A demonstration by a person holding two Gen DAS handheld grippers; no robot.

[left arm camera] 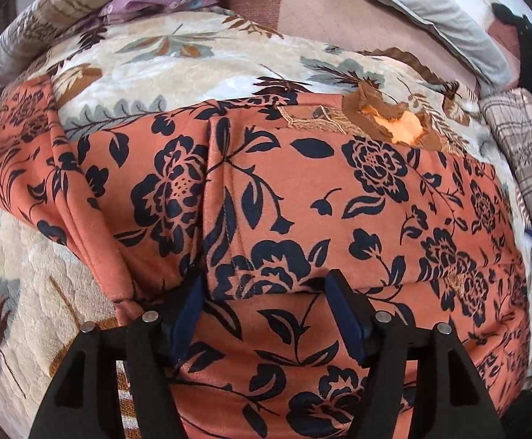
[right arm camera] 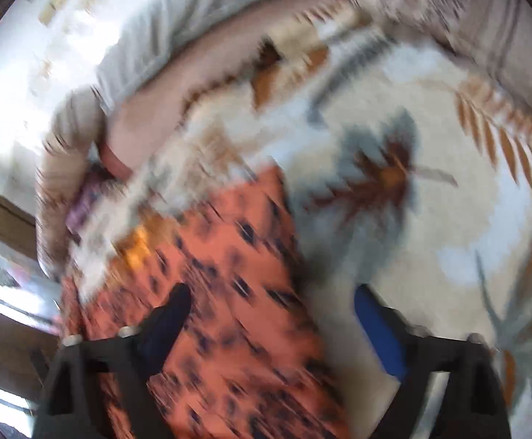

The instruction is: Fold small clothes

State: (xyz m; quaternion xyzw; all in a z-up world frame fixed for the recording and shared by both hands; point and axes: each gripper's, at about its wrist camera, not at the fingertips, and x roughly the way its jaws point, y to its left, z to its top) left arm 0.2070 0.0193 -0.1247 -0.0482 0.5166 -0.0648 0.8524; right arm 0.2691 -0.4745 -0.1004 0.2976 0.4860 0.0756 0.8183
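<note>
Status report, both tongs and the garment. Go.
Left tongs open over orange garment. Right tongs open at its edge, view blurred. Garment on floral blanket, part folded. Nothing blocking.

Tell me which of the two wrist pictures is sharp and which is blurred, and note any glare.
Left wrist view: sharp; the flower print on the orange garment reads crisply, with fisheye bending toward the edges. Right wrist view: heavy motion blur; the garment's print smears into streaks, the leaf-pattern blanket is soft, and the bright area at upper left is washed out by glare.
</note>
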